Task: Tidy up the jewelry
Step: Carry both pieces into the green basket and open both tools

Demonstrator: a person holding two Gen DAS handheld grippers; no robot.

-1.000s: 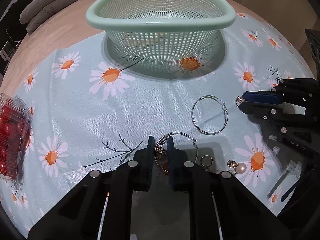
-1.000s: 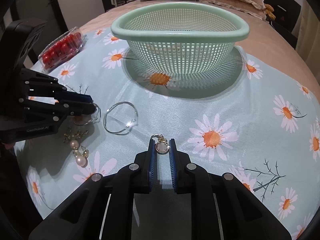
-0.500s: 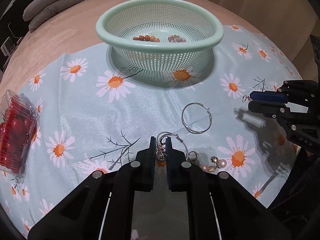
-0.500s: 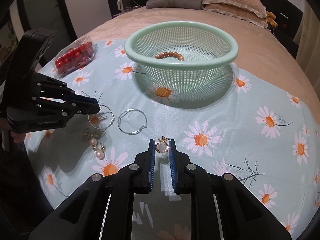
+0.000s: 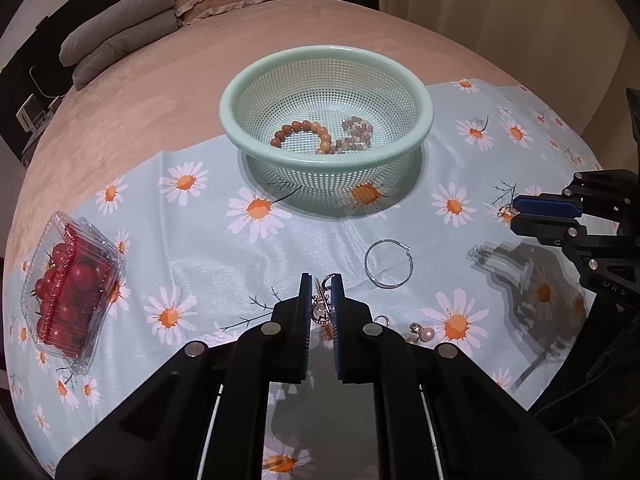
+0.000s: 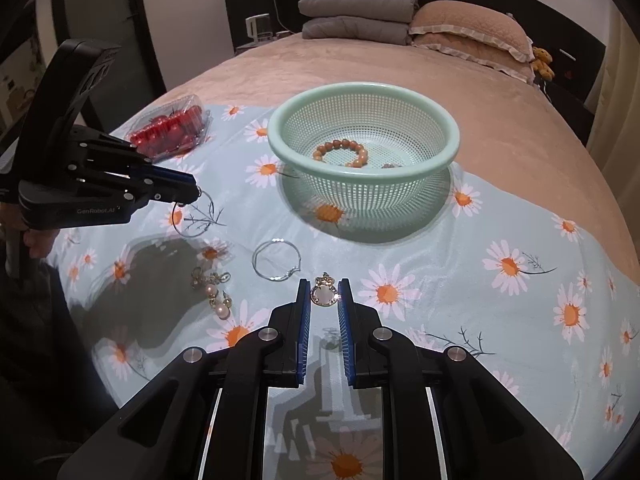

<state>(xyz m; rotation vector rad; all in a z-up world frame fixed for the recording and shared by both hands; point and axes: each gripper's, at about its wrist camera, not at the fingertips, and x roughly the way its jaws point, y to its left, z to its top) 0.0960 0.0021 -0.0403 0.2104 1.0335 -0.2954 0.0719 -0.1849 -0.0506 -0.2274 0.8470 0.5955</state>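
My left gripper (image 5: 321, 280) is shut on a silver hoop earring (image 6: 193, 216) with a small charm, which dangles from its tips above the cloth; in the right wrist view this gripper (image 6: 196, 192) is at the left. My right gripper (image 6: 324, 285) is shut on a gold round pendant earring (image 6: 325, 293), held above the cloth; it shows at the right of the left wrist view (image 5: 514, 212). A mint green basket (image 5: 326, 106) holds two bead bracelets (image 5: 304, 132). Another silver hoop (image 6: 277, 260) and pearl earrings (image 6: 216, 294) lie on the daisy cloth.
A clear box of red cherry tomatoes (image 5: 68, 288) sits at the cloth's left edge. The daisy cloth (image 6: 480, 240) lies on a pink bed, with folded grey blankets (image 6: 356, 14) and a pillow (image 6: 468, 30) at the headboard.
Both grippers have risen away from the cloth, each carrying its earring. The basket now sits farther and lower, with its bracelets showing.
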